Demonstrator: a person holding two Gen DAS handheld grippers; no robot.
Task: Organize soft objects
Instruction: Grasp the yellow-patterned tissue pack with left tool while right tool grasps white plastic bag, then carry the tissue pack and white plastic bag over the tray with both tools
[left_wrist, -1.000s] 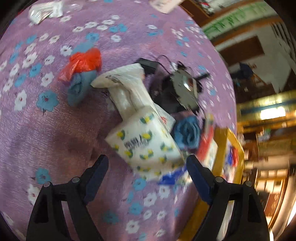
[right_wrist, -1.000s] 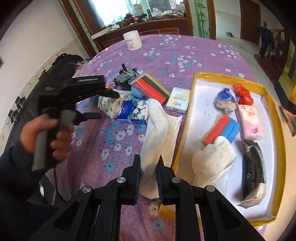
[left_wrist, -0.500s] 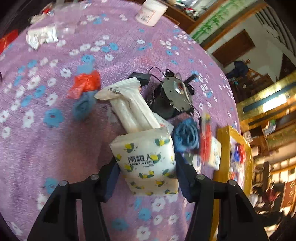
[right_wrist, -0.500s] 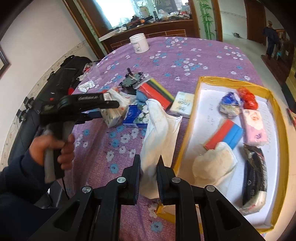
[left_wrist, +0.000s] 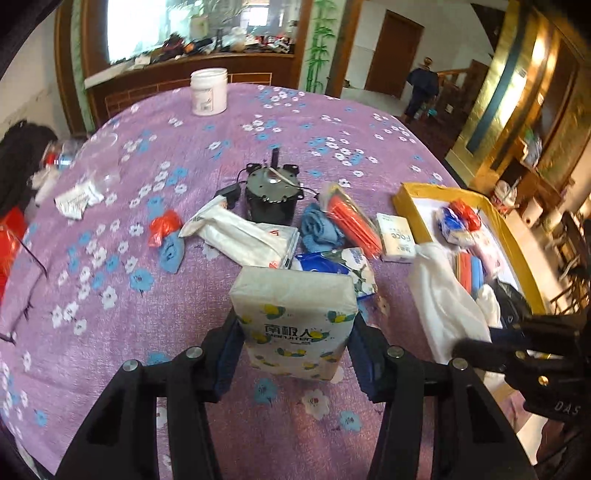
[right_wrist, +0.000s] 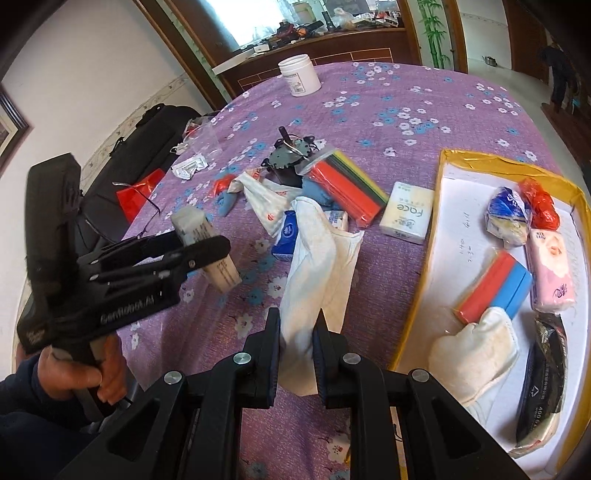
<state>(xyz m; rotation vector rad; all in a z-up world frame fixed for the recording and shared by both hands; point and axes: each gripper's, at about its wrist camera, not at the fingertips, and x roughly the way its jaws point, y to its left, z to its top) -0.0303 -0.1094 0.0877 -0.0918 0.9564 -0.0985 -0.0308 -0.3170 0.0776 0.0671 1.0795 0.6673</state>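
Observation:
My left gripper is shut on a white tissue pack with yellow and green print, held above the purple flowered tablecloth; it also shows in the right wrist view. My right gripper is shut on a white cloth glove that drapes onto the cloth beside the yellow-rimmed tray. The tray holds a second glove, a red-blue sponge, a pink tissue pack, a black packet and small bundles.
Left on the cloth are a white plastic bag, a blue cloth, a coloured pack, a Face tissue pack, a blue tissue pack, a black motor and a white jar.
My left gripper closed on the printed tissue pack and lifted it off the cloth, tilting level. My right gripper stayed shut on the glove, nearly still.

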